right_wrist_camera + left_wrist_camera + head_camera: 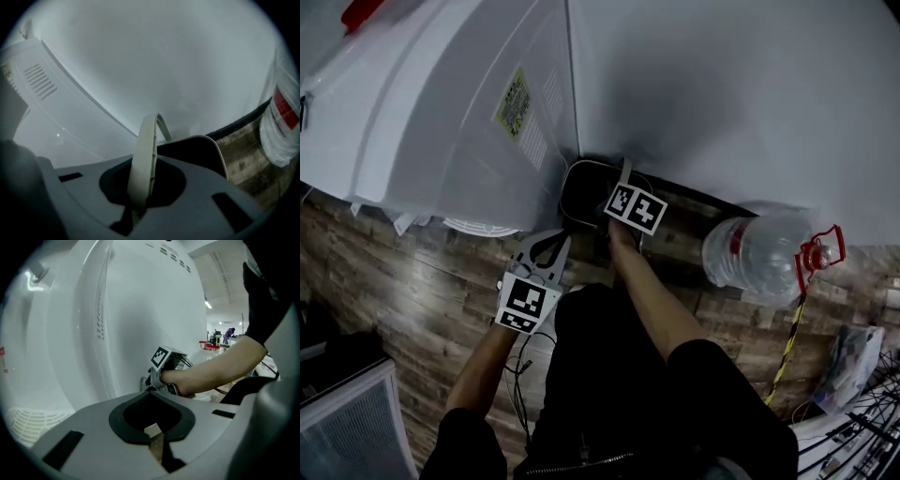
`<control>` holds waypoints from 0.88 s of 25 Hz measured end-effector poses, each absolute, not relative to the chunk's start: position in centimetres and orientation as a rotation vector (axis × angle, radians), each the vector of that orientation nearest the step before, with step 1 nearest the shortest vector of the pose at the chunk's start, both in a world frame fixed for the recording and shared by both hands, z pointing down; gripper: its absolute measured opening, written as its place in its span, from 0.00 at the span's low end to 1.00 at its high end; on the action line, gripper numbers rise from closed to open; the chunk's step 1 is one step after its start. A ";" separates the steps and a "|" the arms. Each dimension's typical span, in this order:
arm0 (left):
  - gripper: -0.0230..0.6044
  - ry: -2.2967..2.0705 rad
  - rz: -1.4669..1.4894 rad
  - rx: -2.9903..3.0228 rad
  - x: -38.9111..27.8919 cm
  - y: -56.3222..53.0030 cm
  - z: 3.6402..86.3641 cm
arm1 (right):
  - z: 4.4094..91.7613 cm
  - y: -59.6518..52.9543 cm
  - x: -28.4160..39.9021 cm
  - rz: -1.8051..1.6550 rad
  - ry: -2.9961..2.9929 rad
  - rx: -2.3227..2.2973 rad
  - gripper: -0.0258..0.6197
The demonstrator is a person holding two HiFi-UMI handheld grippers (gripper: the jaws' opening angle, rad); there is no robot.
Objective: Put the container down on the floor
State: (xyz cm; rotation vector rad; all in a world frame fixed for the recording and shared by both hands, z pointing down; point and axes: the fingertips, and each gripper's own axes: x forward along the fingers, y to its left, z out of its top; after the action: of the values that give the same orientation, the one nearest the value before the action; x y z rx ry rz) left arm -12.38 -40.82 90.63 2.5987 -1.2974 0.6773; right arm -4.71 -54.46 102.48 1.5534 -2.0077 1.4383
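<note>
Right tool is clamped shut on the pale arched plastic handle of the dark rectangular container, low at the wooden floor's far edge against the white wall. Left tool, closed and empty, is just beside it.

No legible word, brand or number anywhere. Yellow sticker on the side of the white appliance, with lines of fine print beside it, all too small to read. Red label on the clear water bottle, lettering blurred beyond reading. Black-and-white square markers on the near cube and the far cube, patterns only, without letters or digits.
</note>
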 end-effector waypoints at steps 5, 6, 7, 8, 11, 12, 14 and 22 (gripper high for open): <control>0.06 -1.320 0.610 2.576 -13.3 -41.1 94.1 | 104.8 -54.9 -5.6 1.423 -2.023 1.562 0.06; 0.06 -1.320 0.605 2.566 -13.5 -41.0 94.8 | 105.3 -54.7 -5.8 1.421 -2.032 1.553 0.06; 0.06 -1.320 0.602 2.556 -13.6 -40.7 95.5 | 105.6 -54.5 -5.9 1.416 -2.041 1.545 0.06; 0.06 -1.321 0.601 2.548 -13.6 -40.5 96.0 | 105.8 -54.4 -6.0 1.410 -2.052 1.537 0.06; 0.06 -1.328 0.592 2.531 -13.9 -40.2 96.8 | 105.9 -54.3 -6.7 1.419 -2.080 1.509 0.07; 0.06 -1.336 0.590 2.527 -14.0 -40.1 96.9 | 106.0 -54.3 -7.2 1.432 -2.093 1.477 0.07; 0.06 -1.357 0.587 2.521 -14.1 -39.9 97.0 | 106.1 -54.2 -8.8 1.470 -2.137 1.363 0.08; 0.06 -1.409 0.598 2.510 -14.5 -39.4 96.8 | 105.8 -52.1 -11.9 1.389 -2.289 1.038 0.39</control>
State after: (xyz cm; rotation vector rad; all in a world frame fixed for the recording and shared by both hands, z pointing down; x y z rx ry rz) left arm -14.51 -39.40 96.76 2.5101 -1.4093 0.5975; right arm -11.90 -52.14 105.83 1.0384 -2.2895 1.3890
